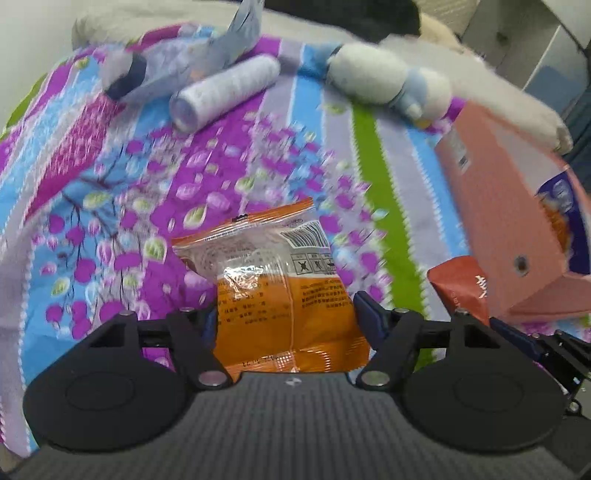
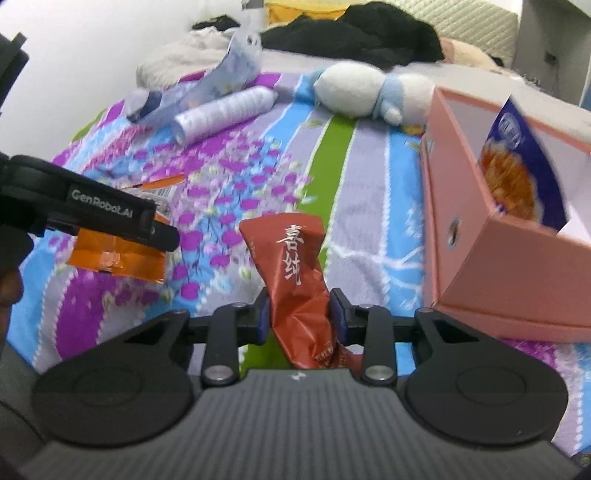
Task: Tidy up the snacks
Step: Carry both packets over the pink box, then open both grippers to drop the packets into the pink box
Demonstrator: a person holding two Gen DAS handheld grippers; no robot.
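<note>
My left gripper [image 1: 284, 314] is shut on an orange snack packet [image 1: 273, 273] and holds it above the patterned bedspread. The packet also shows in the right wrist view [image 2: 118, 254], under the left gripper [image 2: 147, 225]. My right gripper [image 2: 300, 314] is shut on a red-brown snack packet [image 2: 295, 273] with white characters; the packet's corner shows in the left wrist view [image 1: 461, 288]. A pink open box [image 2: 480, 258] stands to the right with a blue snack bag [image 2: 517, 173] inside. The box also shows in the left wrist view [image 1: 509, 206].
A white cylindrical pack [image 2: 221, 110], a pale blue crumpled bag [image 2: 221, 74] and a white-and-blue plush toy [image 2: 369, 92] lie at the far side of the bedspread [image 2: 369, 184]. Dark clothes [image 2: 354, 33] lie behind them. A wall is at the left.
</note>
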